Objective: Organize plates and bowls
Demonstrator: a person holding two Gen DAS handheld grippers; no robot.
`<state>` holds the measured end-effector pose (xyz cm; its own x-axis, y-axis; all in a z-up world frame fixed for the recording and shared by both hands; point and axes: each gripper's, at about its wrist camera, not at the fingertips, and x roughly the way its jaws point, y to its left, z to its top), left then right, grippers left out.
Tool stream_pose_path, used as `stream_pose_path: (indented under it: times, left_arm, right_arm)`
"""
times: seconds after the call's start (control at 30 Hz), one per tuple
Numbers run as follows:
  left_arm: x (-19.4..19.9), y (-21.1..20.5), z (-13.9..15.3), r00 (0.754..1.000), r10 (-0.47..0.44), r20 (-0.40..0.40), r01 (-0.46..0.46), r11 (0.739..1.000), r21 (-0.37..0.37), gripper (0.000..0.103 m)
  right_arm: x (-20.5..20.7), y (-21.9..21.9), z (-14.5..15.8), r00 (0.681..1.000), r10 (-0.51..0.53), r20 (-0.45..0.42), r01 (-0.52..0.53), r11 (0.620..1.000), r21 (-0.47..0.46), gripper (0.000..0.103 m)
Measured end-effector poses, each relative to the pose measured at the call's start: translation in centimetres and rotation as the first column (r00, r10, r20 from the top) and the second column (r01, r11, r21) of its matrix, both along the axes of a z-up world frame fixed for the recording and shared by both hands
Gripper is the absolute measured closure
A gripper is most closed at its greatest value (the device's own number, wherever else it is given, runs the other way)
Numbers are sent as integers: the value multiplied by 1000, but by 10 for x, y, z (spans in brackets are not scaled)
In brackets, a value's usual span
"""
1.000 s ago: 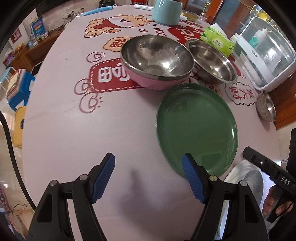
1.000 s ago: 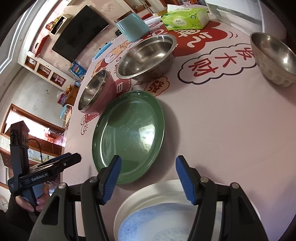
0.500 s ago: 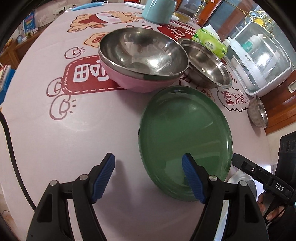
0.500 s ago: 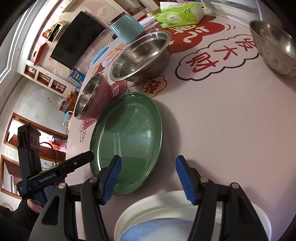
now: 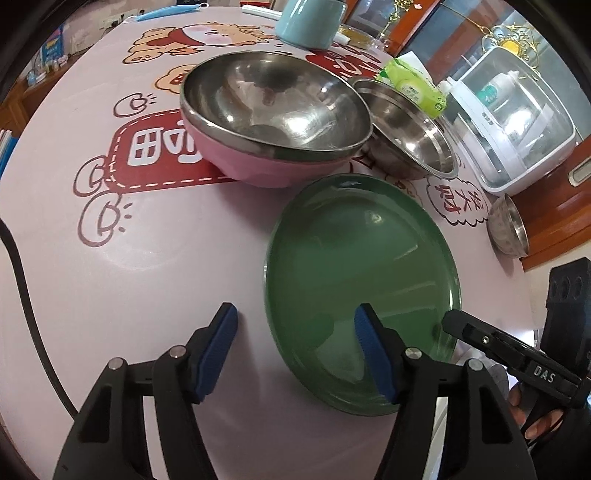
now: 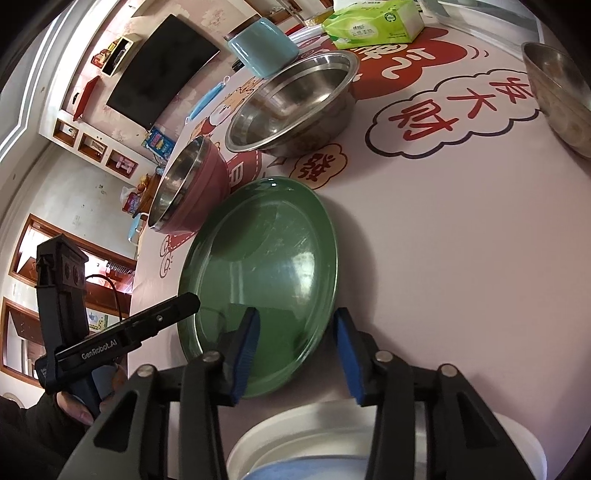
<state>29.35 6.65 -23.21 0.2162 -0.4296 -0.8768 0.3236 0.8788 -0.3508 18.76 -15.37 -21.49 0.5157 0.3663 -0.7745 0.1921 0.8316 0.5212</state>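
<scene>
A green plate (image 5: 362, 280) lies flat on the pink tablecloth. My left gripper (image 5: 295, 332) straddles its near-left rim, one pad over the cloth and one over the plate. Its jaws are closing and the pads do not press on the plate. My right gripper (image 6: 295, 343) straddles the plate's (image 6: 266, 266) near-right rim above a white plate (image 6: 295, 435). Its jaws are also closing without touching. Behind stand a pink bowl (image 5: 273, 122) with a steel inside, a steel bowl (image 5: 406, 133) and a small steel bowl (image 5: 506, 229).
A teal mug (image 5: 310, 22), a green tissue pack (image 5: 413, 85) and a white dish cabinet (image 5: 517, 122) stand at the table's far side. A blue face mask (image 5: 166, 13) lies at the far edge. A person's hand (image 6: 74, 406) holds the left gripper.
The left gripper has come down and nearer, so the green plate's rim now lies between its jaws. Both grippers' jaws have narrowed. The right gripper has stayed in place.
</scene>
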Motion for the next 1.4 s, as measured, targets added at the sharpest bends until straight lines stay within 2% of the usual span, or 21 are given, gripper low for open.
stream_pose_path:
  times: [0.07,0.13,0.2,0.37,0.53,0.57,0.9,1.07,1.4]
  left_arm:
    - [0,-1,0,1000,-6,-1,6,1000,-8,45]
    - [0,-2,0,1000,-13,-2,13,1000,-14,57]
    - [-1,-4,0,1000,-23,4,23,1000,-11,61]
    - [-2,-5,0,998,-47,33,47,999,10,65]
    - [1,3,-2,999,-19,31,18,1000,16,86]
    - [1,5,-2,999,-14,29,14,1000,15,87]
    - [-3,9,0,999,-10,39,10,1000,18,90]
    - [-9,12,7,997,-17,71,15,999,31,90]
    - [-33,20,24,996,-18,84,16,999,27,91]
  right_arm:
    - [-1,-1,0,1000,-2,2,2,1000,0,69]
    - [0,-3,-1,1000,-6,0,6,1000,-1,72]
    - [0,-5,-2,1000,-15,-2,15,1000,-6,77]
    - [-4,-12,-4,1000,-30,-6,30,1000,5,86]
    - [-6,-13,-3,999,-34,-12,34,999,-2,89]
    - [-6,-13,-3,999,-34,-12,34,999,-6,89]
    - [-5,-6,-1,999,-35,-39,33,998,-48,93]
    - [-4,-1,-1,998,-23,-51,20,998,-54,93]
    - [-19,5,13,1000,-18,-21,17,998,-58,93]
